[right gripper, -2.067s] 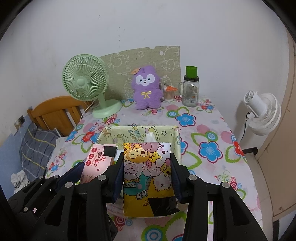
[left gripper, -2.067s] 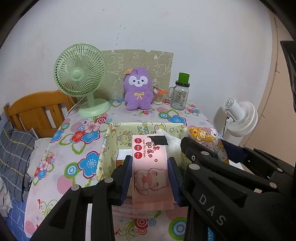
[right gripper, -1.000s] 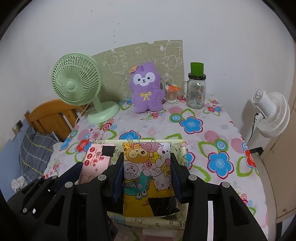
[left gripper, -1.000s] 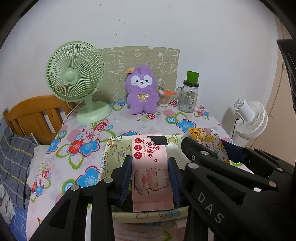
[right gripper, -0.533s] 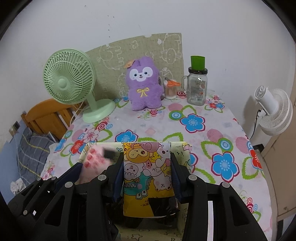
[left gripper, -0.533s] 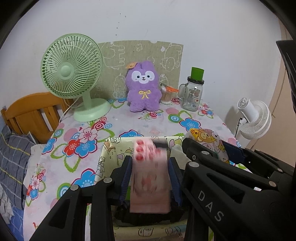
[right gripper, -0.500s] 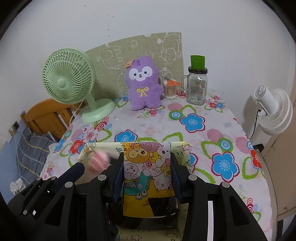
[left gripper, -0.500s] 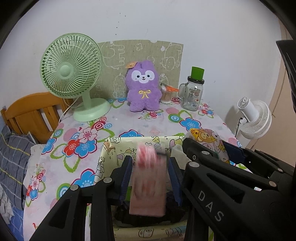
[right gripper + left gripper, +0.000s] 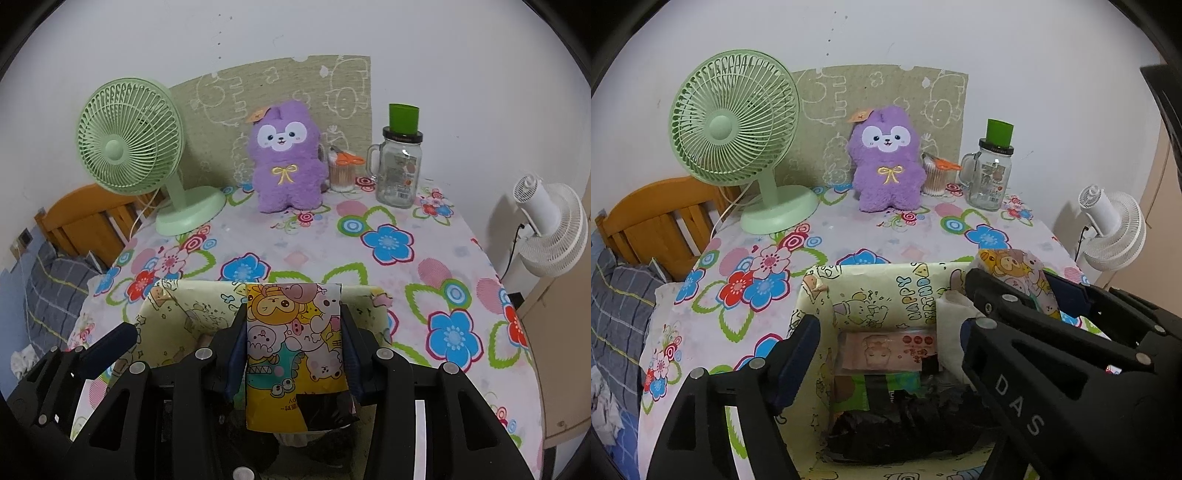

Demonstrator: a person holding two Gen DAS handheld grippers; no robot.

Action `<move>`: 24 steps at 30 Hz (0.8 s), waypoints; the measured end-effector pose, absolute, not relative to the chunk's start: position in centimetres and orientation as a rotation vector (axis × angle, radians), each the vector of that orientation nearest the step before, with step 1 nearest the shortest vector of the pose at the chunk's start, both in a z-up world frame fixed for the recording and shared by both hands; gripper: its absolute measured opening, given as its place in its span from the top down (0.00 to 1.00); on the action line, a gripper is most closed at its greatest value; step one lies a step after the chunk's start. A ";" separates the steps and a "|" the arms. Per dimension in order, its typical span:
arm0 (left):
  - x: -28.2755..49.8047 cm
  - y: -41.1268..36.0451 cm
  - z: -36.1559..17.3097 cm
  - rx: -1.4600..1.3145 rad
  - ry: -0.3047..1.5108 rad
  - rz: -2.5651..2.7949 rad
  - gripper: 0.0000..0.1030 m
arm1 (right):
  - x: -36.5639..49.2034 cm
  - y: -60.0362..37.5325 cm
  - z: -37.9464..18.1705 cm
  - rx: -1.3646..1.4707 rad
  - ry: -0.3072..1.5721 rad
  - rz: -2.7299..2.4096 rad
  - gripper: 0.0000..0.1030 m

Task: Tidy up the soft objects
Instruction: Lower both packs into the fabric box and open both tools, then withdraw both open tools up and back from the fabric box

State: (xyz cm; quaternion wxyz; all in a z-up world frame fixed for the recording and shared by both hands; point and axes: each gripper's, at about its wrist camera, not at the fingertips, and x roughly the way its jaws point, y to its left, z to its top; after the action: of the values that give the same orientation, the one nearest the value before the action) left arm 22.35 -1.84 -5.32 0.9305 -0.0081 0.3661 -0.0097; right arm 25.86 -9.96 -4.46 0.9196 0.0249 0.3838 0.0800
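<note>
Left gripper (image 9: 886,354) jaws have just been opening – wide apart now, nothing between the pads, hovering above the storage box (image 9: 871,291). Pink wipes pack (image 9: 888,352) lies flat inside the box, against its far wall, clear of both left fingers (image 9: 796,354). Nearer the box's front edge: a green pack (image 9: 871,391) and something dark and crumpled (image 9: 905,428), cannot tell what. White tissue (image 9: 951,310) sticks up along the box's right wall.

Right gripper (image 9: 293,350) clamped on the yellow cartoon tissue pack (image 9: 291,347) – pads press both long sides, pack upright between the fingers, black patch at its lower corner. It hangs over the box (image 9: 177,306), top edge level with the box's far rim. In the left wrist view the same pack (image 9: 1015,266) shows by the box's right rim, behind the left gripper's right finger.

Box sits at the near edge of the table with the floral cloth (image 9: 406,258). Far edge, along the wall: green desk fan (image 9: 735,122) at the far left corner, purple plush (image 9: 884,158) mid-edge, a cup of cotton swabs (image 9: 934,177) just beside it, glass mug jar with green lid (image 9: 991,170) toward the far right corner. Patterned board (image 9: 923,96) leans on the wall behind the plush. Off the table: white fan (image 9: 550,229) on the right, wooden bed frame (image 9: 653,218) and grey checked bedding (image 9: 617,295) on the left.
</note>
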 end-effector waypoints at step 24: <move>20.8 -1.5 -5.7 -0.011 0.751 0.015 0.10 | 24.6 -9.4 -5.2 0.035 0.803 0.196 0.23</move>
State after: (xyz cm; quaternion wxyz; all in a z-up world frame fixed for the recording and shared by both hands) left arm 20.82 -1.47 -5.70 0.9303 -0.0055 0.3666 0.0074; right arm 24.62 -9.44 -5.23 0.9156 0.0170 0.3902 0.0952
